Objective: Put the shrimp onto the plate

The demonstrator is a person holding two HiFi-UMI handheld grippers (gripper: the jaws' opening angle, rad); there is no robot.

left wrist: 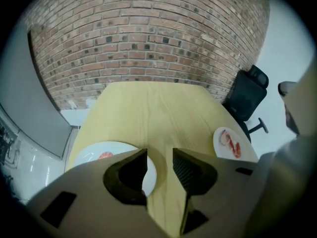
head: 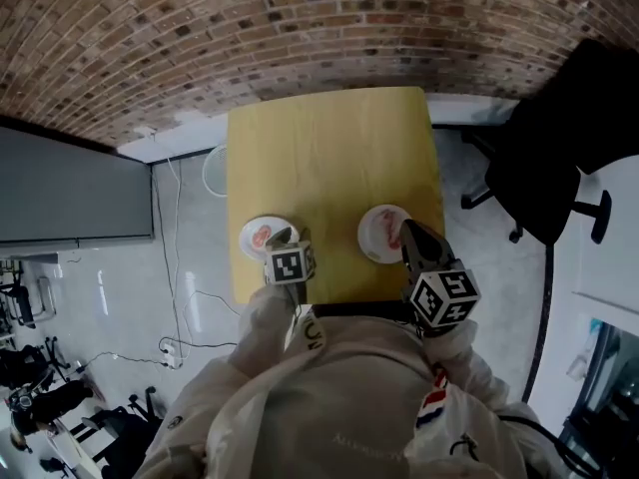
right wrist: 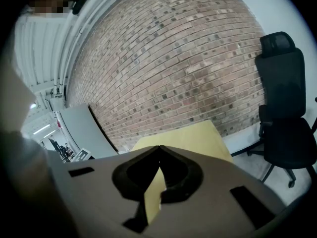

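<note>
Two white plates lie on the yellow table (head: pixel 329 148) near its front edge. The left plate (head: pixel 250 238) (left wrist: pixel 94 151) carries a red shrimp (head: pixel 263 235) (left wrist: pixel 105 155). On the right plate (head: pixel 371 245) (left wrist: pixel 220 144) lie reddish shrimp (head: pixel 385 228) (left wrist: pixel 231 143). My left gripper (head: pixel 283 236) (left wrist: pixel 159 153) hangs over the left plate's right edge, pointing steeply down, open with nothing between its jaws. My right gripper (head: pixel 407 228) (right wrist: pixel 158 148) hovers at the right plate's right side, jaw tips touching, shut and empty.
A black office chair (head: pixel 544 158) (right wrist: pixel 285 118) (left wrist: pixel 245 100) stands to the table's right. A brick wall (head: pixel 300 28) runs behind the table. A grey panel (head: pixel 70 193) stands at the left, with cables (head: pixel 175 352) on the floor below it.
</note>
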